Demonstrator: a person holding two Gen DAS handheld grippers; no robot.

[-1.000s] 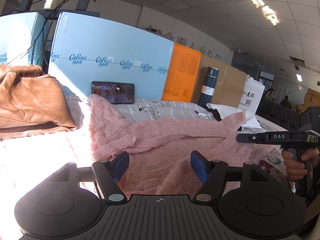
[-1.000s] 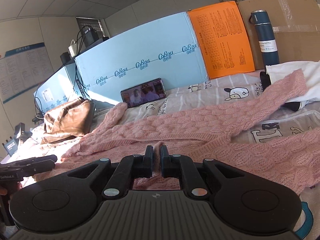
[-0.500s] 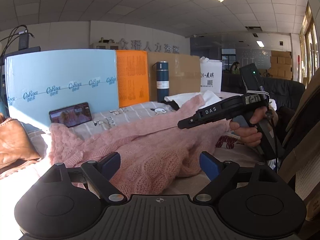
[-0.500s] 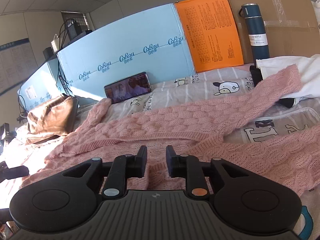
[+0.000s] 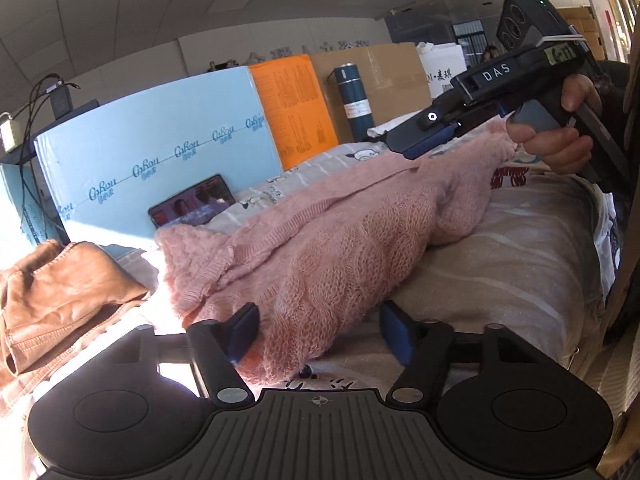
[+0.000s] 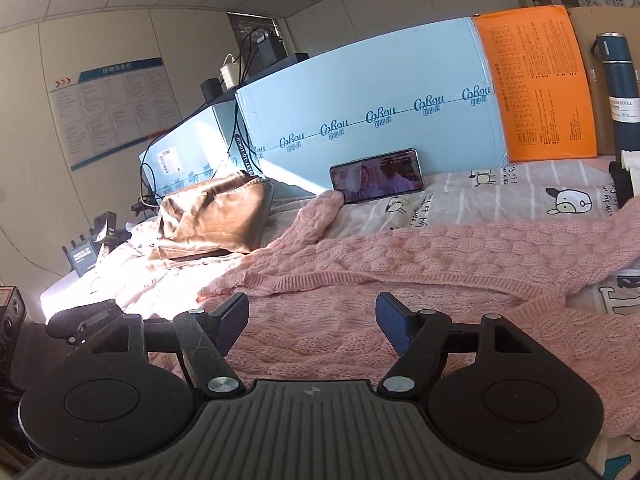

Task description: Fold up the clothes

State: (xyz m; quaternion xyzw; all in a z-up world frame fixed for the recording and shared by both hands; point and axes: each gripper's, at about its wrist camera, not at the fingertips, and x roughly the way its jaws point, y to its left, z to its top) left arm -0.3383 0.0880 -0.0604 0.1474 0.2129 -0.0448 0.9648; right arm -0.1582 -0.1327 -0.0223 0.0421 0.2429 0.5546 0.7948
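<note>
Two views: your left gripper closing around bunched pink sweater, right gripper opening, empty, only left view showing your hand.

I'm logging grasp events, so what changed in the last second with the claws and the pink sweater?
The right claw let go of the pink sweater: shut a second ago, its jaws are opening, nothing between them. The left claw swung around the sweater's near end and is closing on it. The phone and brown jacket stayed put.
</note>
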